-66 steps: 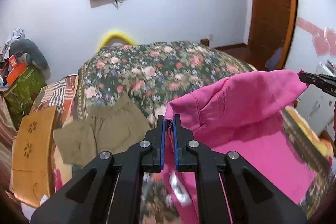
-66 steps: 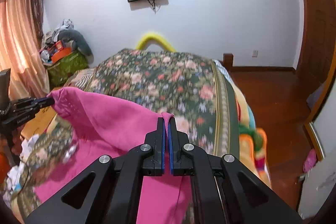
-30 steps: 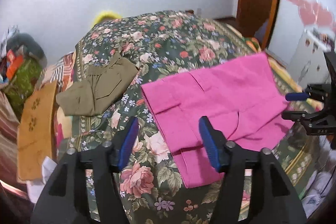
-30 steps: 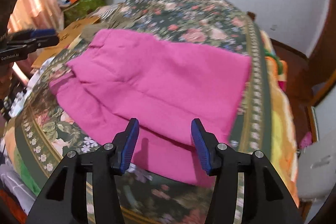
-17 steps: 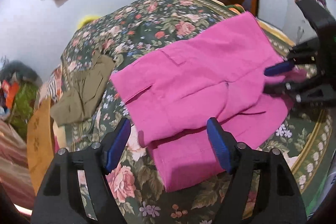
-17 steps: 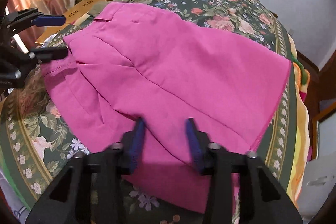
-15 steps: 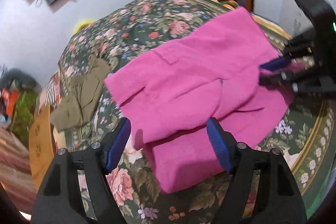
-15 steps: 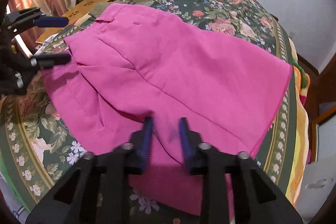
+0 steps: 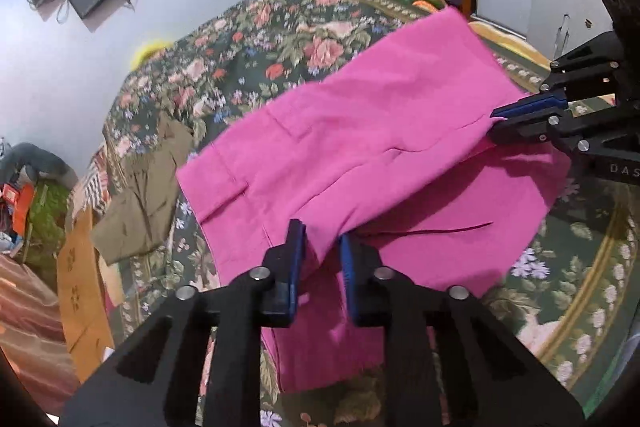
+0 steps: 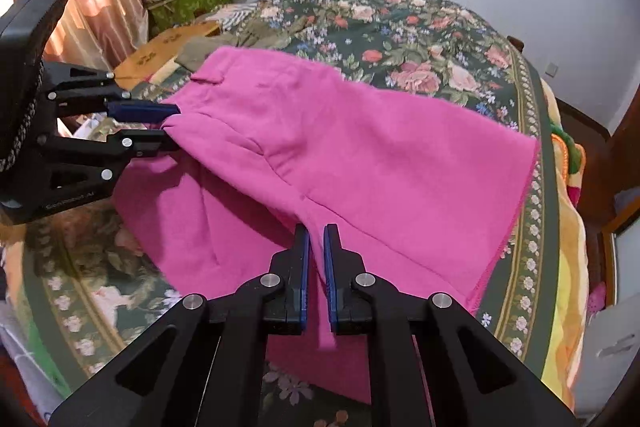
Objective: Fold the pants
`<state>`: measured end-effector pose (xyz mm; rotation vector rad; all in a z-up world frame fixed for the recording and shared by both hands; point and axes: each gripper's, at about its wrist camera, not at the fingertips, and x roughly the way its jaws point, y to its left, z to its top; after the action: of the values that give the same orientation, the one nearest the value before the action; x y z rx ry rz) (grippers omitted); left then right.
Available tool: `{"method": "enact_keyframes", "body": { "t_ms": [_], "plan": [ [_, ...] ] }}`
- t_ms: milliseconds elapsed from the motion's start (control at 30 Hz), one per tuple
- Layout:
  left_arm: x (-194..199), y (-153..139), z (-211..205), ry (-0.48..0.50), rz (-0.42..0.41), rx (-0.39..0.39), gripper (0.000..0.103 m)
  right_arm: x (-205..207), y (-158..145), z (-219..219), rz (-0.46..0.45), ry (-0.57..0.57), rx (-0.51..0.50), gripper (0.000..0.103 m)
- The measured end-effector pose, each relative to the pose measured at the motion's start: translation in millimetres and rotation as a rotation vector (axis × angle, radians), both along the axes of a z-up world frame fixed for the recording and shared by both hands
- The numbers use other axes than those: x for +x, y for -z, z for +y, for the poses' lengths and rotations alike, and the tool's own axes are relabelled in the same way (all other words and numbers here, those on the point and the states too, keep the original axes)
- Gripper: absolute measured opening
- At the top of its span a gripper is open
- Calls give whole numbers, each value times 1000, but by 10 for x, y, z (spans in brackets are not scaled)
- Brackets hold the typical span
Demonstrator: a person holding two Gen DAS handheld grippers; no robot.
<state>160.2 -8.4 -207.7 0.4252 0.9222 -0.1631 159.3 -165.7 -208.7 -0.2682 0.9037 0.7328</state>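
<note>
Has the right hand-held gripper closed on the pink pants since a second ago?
Yes. The right hand-held gripper, open above the pink pants then, has moved in toward the floral bedspread and now pinches a fabric fold.

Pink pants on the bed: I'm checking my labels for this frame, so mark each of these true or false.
1. The pink pants lie on a floral bedspread. True.
2. The right tongs are wide open and clear of the fabric. False: their blue pads are nearly together with a fold of the pants between them.
3. The left tongs have pink cloth between their pads. True.
4. Olive pants lie on top of the pink ones. False: they lie apart, further along the bed.
5. The pink pants lie in one flat layer. False: an upper layer is folded over a lower one.
</note>
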Motion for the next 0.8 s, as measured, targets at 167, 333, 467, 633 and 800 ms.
{"method": "enact_keyframes", "body": {
  "t_ms": [167,333,467,633,800],
  "plan": [
    [-148,-93,-42,20,8,-31,15,-135,-138,-38,-28,-5,-1,6],
    [-299,-83,-47,14,29,-76,15,-298,-132,-62,-25,-31,-32,6],
    [-355,-15,-47,2,63,-105,15,-393,-61,-91,-6,-34,-44,6],
    [-470,-18,-35,7,87,-123,20,-439,7,-135,44,-2,-47,7],
    [-591,-216,125,-26,51,-184,39,-456,-151,-250,48,31,-15,32]
  ]
}}
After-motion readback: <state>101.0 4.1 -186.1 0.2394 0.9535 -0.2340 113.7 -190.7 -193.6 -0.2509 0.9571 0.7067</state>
